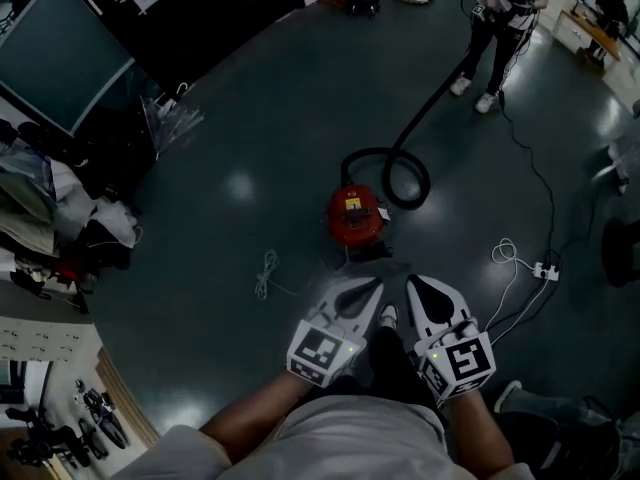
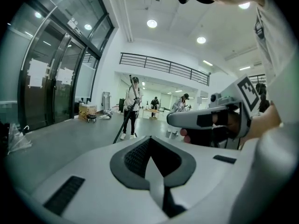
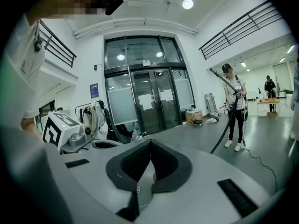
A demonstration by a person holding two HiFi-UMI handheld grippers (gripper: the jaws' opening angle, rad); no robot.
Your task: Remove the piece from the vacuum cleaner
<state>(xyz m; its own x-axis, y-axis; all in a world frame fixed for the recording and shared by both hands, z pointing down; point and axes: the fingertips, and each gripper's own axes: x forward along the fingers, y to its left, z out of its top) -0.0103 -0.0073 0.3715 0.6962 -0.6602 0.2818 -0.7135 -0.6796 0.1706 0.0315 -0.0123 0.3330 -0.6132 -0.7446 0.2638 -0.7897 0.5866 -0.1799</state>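
Note:
The red vacuum cleaner [image 1: 355, 216] stands on the dark floor ahead of me. Its black hose [image 1: 402, 173] loops beside it and runs up to a person [image 1: 500, 28] standing at the far right, who holds the wand. My left gripper [image 1: 372, 288] and right gripper [image 1: 415, 288] hang side by side near my body, well short of the vacuum. Both are shut with nothing between their pads. In the left gripper view, the left gripper [image 2: 149, 140] points toward the person [image 2: 131, 107]. In the right gripper view, the right gripper [image 3: 149, 143] has the hose [image 3: 223, 130] off to its right.
A white cable [image 1: 265, 273] lies on the floor left of the vacuum. A power strip [image 1: 545, 268] with white cords lies at the right. A large monitor [image 1: 60, 53] and piled clutter [image 1: 60, 218] line the left side. Glass doors [image 3: 152, 101] close the hall.

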